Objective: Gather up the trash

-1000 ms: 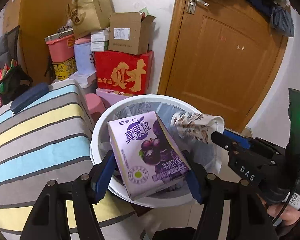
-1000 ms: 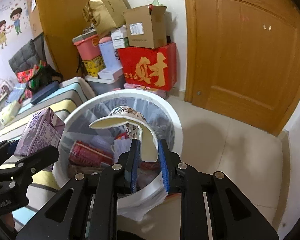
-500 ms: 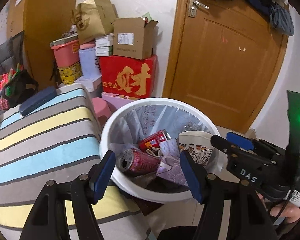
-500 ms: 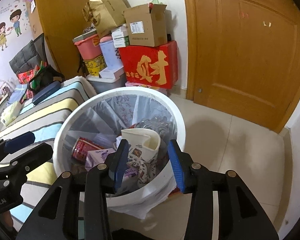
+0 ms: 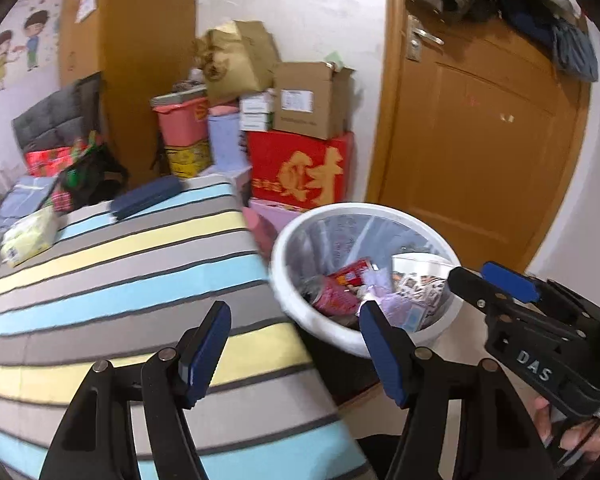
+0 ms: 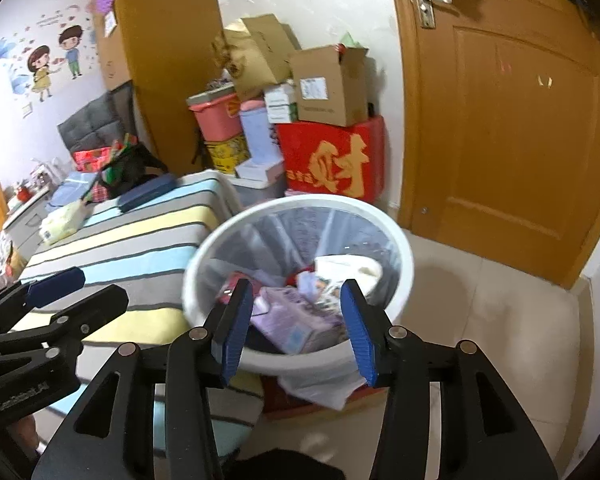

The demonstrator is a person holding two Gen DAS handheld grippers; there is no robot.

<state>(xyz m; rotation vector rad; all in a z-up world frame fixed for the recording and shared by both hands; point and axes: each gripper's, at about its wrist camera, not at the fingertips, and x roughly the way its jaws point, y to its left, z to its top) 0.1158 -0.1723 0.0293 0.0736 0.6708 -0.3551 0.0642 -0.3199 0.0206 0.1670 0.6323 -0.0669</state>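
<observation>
Striped bedcover (image 5: 112, 280) at left, left gripper (image 5: 296, 344) above its edge, jaws spread, nothing between. White bin (image 5: 284, 276) just beside the bed, holding red can (image 5: 332, 294), purple carton (image 6: 296, 320), paper cup (image 6: 352, 270). Right gripper (image 6: 298, 326) at right over the bin, jaws just opened wide, nothing gripped. Wooden door (image 6: 512, 128) farthest right.
</observation>
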